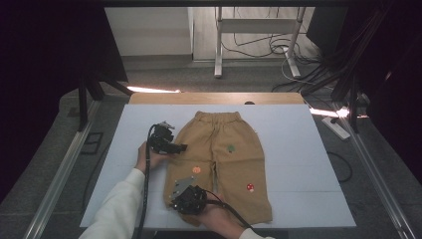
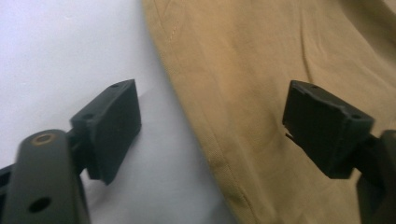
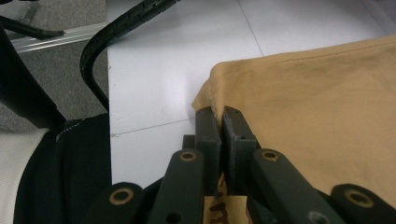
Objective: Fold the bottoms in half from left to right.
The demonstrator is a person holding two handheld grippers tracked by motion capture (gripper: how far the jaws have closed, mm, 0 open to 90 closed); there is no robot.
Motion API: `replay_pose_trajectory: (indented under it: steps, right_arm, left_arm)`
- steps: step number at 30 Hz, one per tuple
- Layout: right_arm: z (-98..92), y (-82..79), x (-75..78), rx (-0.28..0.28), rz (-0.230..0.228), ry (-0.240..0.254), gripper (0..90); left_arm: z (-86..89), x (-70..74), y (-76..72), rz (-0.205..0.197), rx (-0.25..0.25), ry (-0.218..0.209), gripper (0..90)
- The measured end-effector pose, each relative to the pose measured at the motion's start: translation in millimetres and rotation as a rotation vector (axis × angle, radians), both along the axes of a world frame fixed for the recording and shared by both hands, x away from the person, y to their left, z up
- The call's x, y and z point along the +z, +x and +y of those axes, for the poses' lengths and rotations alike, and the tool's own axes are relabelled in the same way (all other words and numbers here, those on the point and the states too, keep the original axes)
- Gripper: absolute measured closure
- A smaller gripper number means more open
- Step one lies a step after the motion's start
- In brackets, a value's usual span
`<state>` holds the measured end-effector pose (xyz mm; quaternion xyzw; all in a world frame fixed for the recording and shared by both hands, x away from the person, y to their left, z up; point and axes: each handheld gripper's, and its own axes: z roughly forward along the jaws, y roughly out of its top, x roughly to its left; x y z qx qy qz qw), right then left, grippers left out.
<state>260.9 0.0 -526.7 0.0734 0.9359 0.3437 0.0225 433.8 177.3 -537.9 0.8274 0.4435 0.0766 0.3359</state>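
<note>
A white sheet [image 1: 298, 164] covers the table, smooth and matte, with faint straight seams across it; a strip of bare wood shows along its far edge, and grey carpet [image 1: 59, 129] surrounds it, with metal rails running down both sides. Beyond the table stand the pale legs of a desk frame [image 1: 219, 50], with dark cables [image 1: 278, 47] looping over the floor by it. On the left, a hand in a white sleeve [image 1: 119, 204] holds the left gripper [image 1: 171, 146] at the outer edge of the trousers' left leg; in the left gripper view its blocky black pads stand wide apart, one over the white sheet, the other over the cloth, with the stitched side seam running between them and neither pad pressing on it. The trousers [image 1: 224, 159] lie flat in the middle of the sheet, waistband away from the person, legs toward them: small, tan, finely woven cotton with a gathered elastic waist and little embroidered patches in green, orange and red. Near the lower edge, the right gripper [image 1: 185, 196] is clamped tight on the hem corner of the left leg, the tan fabric pinched between its pads.
</note>
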Motion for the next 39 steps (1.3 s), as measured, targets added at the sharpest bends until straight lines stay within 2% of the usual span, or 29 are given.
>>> replay_pose_trajectory:
  steps: [3, 4, 5, 9, 12, 17, 25, 29, 32, 39]
  right_arm:
    - [0.0, 0.1, 0.0, 0.0, 0.0, 0.0, 86.0]
    - [0.0, 0.1, 0.0, 0.0, 0.0, 0.0, 86.0]
    - [0.0, 0.1, -0.2, -0.001, 0.003, 0.006, 86.0]
    - [-0.1, 0.2, -0.3, -0.001, 0.005, 0.007, 86.1]
    - [-0.3, 0.3, -0.2, -0.001, 0.005, 0.007, 86.0]
    - [-1.8, 0.9, 1.6, 0.0, 0.01, 0.01, 86.1]
    - [-6.7, 2.6, 7.9, -0.005, 0.026, 0.025, 86.2]
    - [-11.3, 4.5, 13.3, -0.009, 0.031, 0.023, 86.2]
    - [-14.3, 5.0, 15.4, -0.016, 0.036, 0.041, 86.2]
    - [-24.3, 4.4, 22.6, -0.029, 0.034, 0.046, 86.2]
  left_arm:
    - [1.5, 0.6, -0.5, 0.0, 0.0, -0.017, 30.3]
    - [2.2, 0.7, -0.7, 0.004, -0.003, -0.028, 41.7]
    - [3.2, 0.6, -0.8, 0.011, -0.013, -0.044, 41.7]
    - [4.6, 0.0, -0.8, 0.045, -0.041, -0.079, 69.2]
    - [3.9, 0.1, -0.7, 0.063, -0.057, -0.084, 81.4]
    - [5.5, 2.4, -1.2, 0.066, -0.058, -0.104, 83.0]
    - [7.4, 15.9, -4.6, 0.029, -0.068, -0.13, 83.6]
    - [7.6, 19.3, -5.7, 0.017, -0.064, -0.138, 83.7]
    - [7.8, 22.0, -6.3, 0.009, -0.066, -0.144, 83.9]
    - [7.8, 28.9, -8.2, -0.007, -0.066, -0.176, 83.8]
